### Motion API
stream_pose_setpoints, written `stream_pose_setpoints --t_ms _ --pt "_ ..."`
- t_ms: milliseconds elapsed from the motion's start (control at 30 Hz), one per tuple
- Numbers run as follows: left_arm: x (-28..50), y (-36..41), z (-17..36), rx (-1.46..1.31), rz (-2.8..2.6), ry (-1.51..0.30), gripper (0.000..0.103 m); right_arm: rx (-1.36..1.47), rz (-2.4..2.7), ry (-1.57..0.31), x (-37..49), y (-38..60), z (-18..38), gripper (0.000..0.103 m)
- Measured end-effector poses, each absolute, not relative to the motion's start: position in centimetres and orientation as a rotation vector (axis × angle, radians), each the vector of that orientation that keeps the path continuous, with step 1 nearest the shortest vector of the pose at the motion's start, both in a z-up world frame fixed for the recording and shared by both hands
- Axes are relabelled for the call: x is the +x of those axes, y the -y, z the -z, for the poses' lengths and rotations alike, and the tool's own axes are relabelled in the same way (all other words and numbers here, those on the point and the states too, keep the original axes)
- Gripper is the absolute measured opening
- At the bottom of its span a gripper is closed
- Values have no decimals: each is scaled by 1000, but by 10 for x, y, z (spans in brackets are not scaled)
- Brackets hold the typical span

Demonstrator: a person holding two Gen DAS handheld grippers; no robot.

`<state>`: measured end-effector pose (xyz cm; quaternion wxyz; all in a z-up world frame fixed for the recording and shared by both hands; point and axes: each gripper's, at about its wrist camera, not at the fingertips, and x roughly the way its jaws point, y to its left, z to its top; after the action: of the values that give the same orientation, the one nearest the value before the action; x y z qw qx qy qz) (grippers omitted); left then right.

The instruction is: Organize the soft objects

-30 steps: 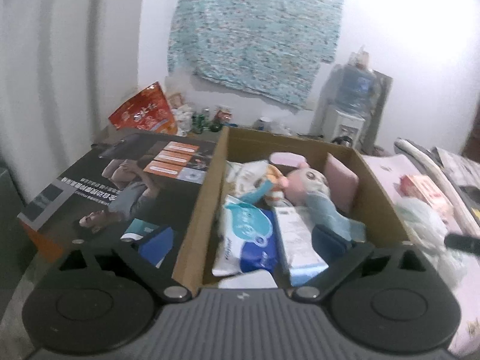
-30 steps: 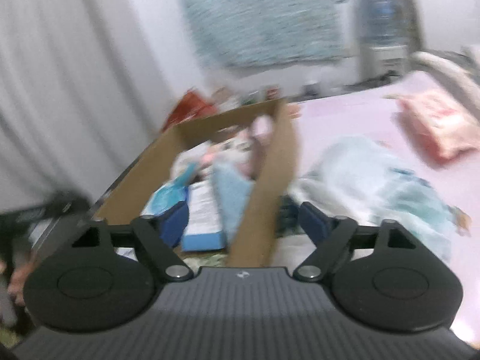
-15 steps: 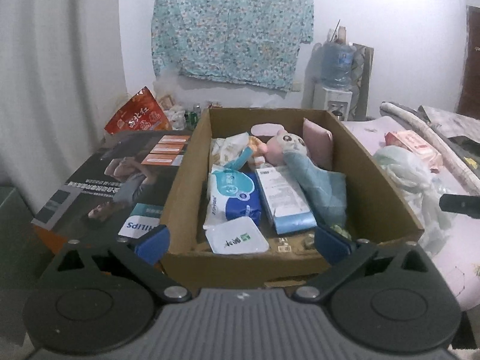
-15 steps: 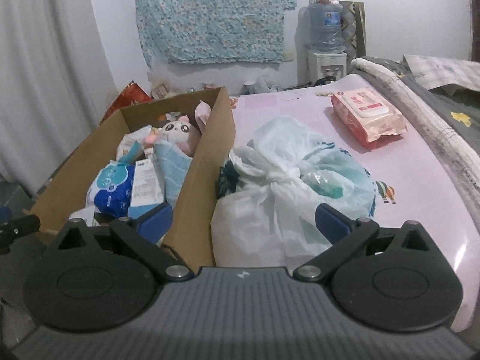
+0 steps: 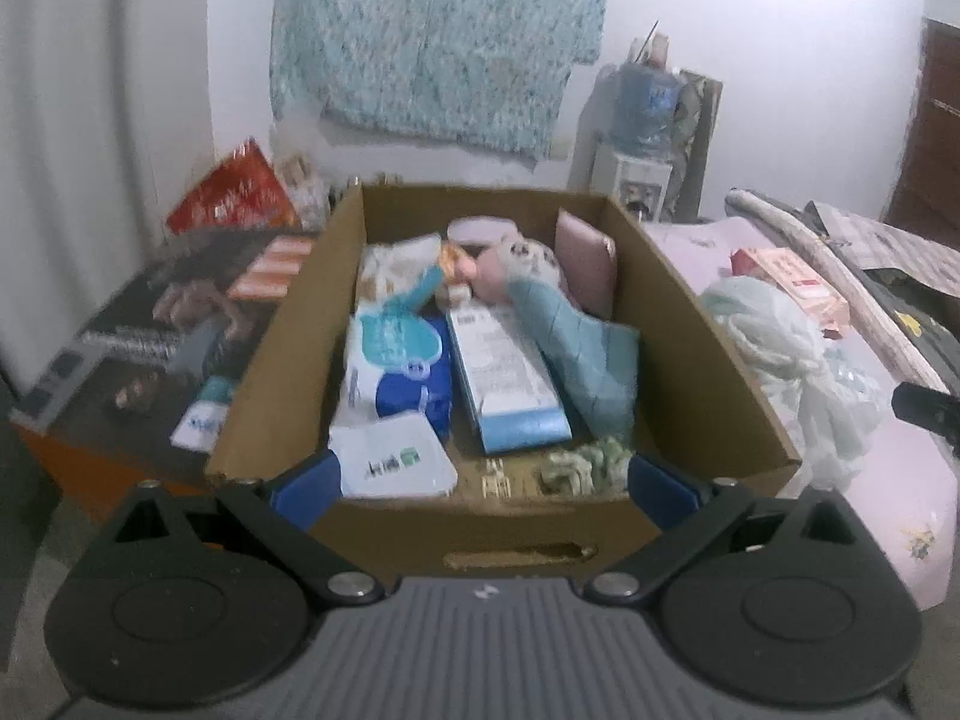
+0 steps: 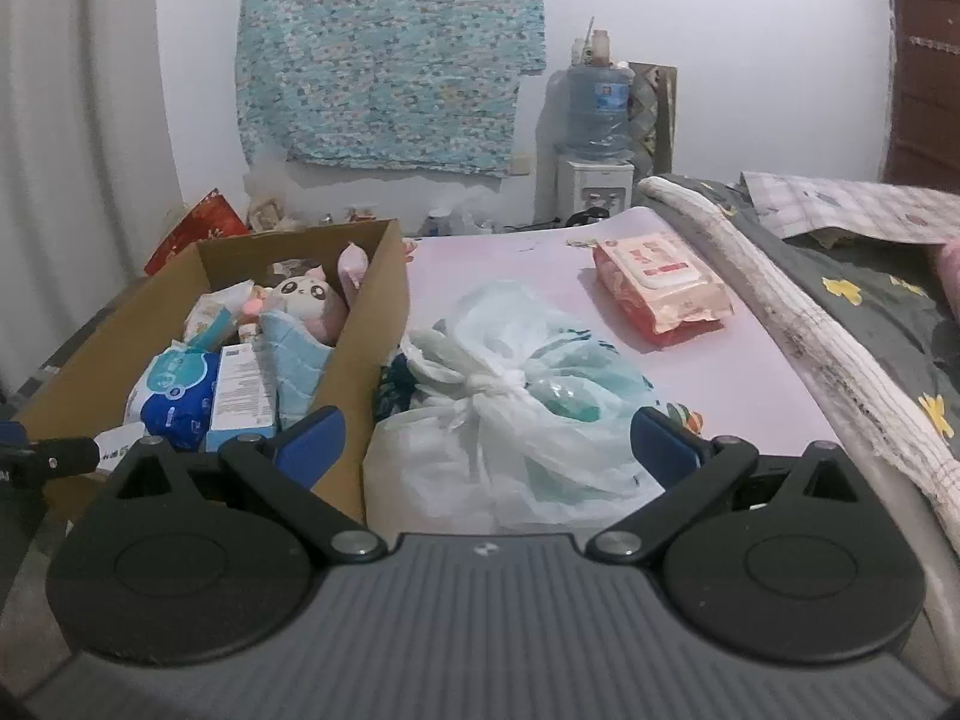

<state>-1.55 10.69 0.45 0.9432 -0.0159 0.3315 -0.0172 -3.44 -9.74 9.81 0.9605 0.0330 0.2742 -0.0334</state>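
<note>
Right wrist view: right tongs [image 6: 486,444] stand open and empty, framing the tied bag [image 6: 510,414] on the bed [image 6: 750,372], probably to lift it; left tongs [image 5: 480,480], also open, face the box [image 5: 708,324] beside it, half full.

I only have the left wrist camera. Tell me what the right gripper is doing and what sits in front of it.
Observer: The right gripper is open and holds nothing. Its fingers stand on either side of a white plastic bag.
Operator: Describe how that bag is closed.
Observer: It is tied in a knot at the top. It lies on the pink bed, right beside the cardboard box.
Operator: Report what lies past it.
Observer: A pink wipes pack lies flat on the bed, apart from the bag, with its white flip lid facing up.
</note>
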Motion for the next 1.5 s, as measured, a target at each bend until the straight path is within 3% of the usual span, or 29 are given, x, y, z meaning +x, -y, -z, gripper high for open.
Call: stream_pose_setpoints --t_ms 567,1067,1500 --pt "-27 -94 -23 11 90 -547 103 24 163 -442 -54 92 -106 102" --pt "-8 -87 1 50 -6 -779 103 144 59 -735 -36 83 -68 102" --pt "-7 -79 7 62 -57 -877 103 179 54 -807 -38 86 -60 102"
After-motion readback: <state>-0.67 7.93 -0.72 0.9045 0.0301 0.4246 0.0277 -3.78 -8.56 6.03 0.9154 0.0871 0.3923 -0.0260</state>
